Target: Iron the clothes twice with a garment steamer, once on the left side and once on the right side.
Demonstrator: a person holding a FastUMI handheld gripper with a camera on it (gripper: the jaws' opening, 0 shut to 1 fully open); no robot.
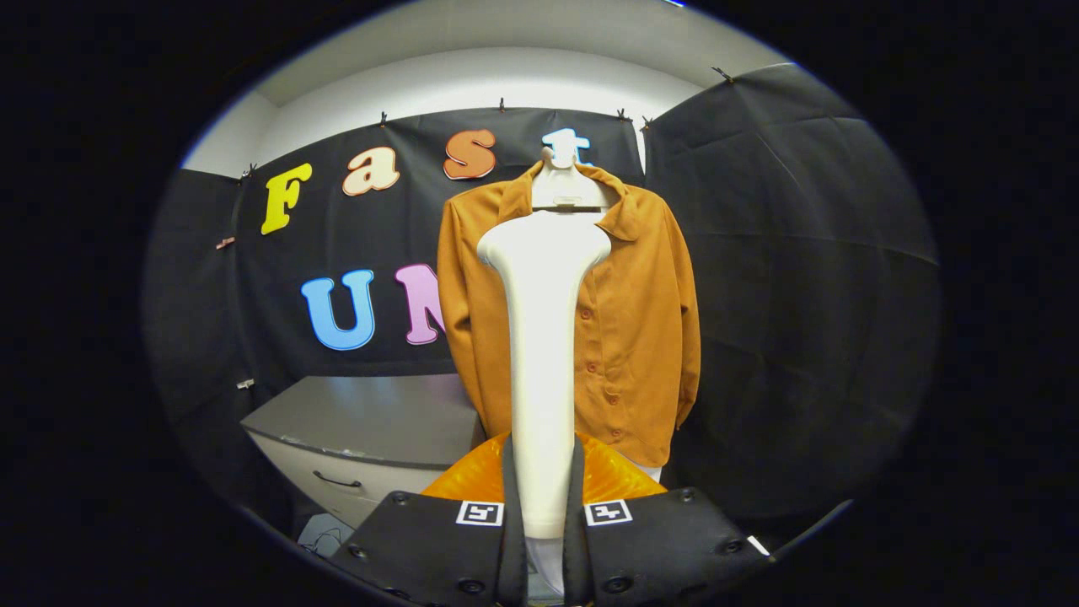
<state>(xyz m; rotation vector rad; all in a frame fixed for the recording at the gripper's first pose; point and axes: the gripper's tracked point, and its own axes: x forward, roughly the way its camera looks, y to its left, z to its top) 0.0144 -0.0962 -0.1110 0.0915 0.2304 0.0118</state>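
Tool [544, 514] gripping upright steamer [542, 337].

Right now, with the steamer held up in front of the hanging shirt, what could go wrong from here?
1. The gripper clamps the tall white garment steamer only near its base, so the long handle might tilt or slip while sweeping.
2. The steamer head is near the rust-orange button-up shirt at its middle, so a pass could drift across the button placket instead of staying on one side.
3. The shirt hangs loosely on a white plastic hanger; pressing might swing it.
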